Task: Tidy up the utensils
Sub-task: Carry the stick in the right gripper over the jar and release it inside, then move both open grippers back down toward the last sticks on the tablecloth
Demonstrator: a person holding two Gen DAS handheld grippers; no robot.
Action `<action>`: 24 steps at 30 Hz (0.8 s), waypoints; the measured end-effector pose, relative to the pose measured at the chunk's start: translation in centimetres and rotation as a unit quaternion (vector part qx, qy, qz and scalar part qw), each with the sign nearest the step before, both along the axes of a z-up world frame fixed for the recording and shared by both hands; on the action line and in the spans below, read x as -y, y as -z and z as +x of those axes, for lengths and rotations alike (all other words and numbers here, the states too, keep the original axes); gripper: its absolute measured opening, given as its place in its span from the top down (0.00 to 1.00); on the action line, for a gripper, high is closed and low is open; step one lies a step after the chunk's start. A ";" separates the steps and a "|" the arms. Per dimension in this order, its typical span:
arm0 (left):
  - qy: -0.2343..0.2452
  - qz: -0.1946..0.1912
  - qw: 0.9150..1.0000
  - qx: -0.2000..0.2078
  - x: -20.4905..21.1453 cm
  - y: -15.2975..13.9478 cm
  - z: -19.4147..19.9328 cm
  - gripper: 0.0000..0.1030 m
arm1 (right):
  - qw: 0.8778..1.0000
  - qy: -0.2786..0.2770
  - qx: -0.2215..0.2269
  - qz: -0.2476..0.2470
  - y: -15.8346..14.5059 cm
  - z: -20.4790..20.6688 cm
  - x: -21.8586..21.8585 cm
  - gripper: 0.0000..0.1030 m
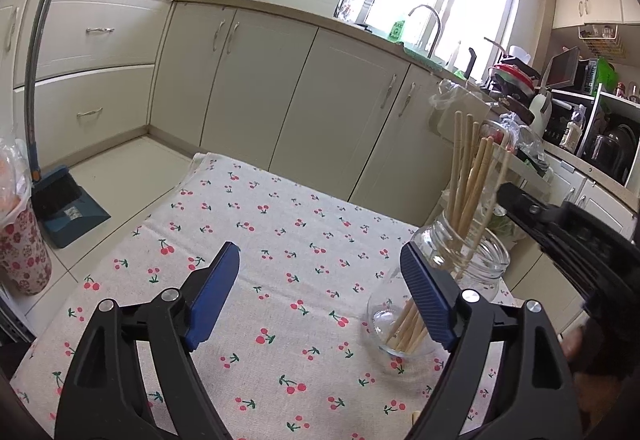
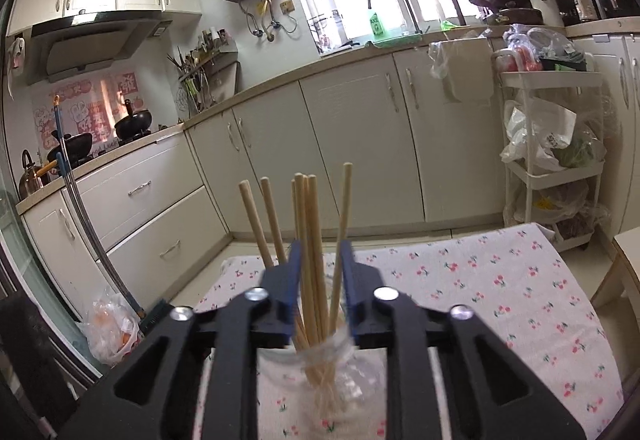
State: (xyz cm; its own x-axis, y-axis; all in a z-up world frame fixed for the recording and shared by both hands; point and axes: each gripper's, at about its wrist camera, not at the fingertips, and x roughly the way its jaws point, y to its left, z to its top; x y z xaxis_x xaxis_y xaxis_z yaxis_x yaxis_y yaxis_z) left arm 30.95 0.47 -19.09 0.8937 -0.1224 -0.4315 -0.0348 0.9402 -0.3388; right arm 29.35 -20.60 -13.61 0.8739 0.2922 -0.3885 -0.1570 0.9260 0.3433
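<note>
While my left hand-held gripper (image 1: 320, 272) hung released above the cherry-print cloth (image 1: 280, 232) on the worktop, the glass jar (image 1: 440, 280) of chopsticks (image 1: 468, 179) stood near the cloth's right edge; my right hand-held gripper (image 2: 320, 272) straddled several chopsticks (image 2: 308, 240) above the jar (image 2: 320, 364), fingers (image 2: 294, 272) narrowly apart; whether it gripped them I could not tell.
</note>
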 end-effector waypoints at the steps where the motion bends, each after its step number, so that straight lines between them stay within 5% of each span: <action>1: 0.002 0.006 1.000 -0.006 0.2 0.0 0.0 0.23 | 1.000 0.002 -0.006 0.004 -0.1 -0.8 0.4 0.75; 10: 0.021 0.078 0.994 -0.071 1.8 -1.0 -2.0 0.21 | 0.990 0.006 -0.141 -0.003 3.0 -8.0 2.5 0.56; 24: 0.044 0.140 0.983 -0.112 3.8 -2.3 -6.8 0.18 | 0.965 -0.040 -0.247 -0.073 7.9 -12.5 -1.1 0.55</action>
State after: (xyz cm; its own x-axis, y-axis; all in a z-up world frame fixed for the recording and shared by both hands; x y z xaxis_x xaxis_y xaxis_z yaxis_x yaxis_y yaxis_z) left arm 24.11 -3.34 -16.81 0.7642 -0.0444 -0.6434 0.0077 0.9982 -0.0598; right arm 16.84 -19.48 -21.52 0.5486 0.2622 -0.7939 -0.0811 0.9618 0.2616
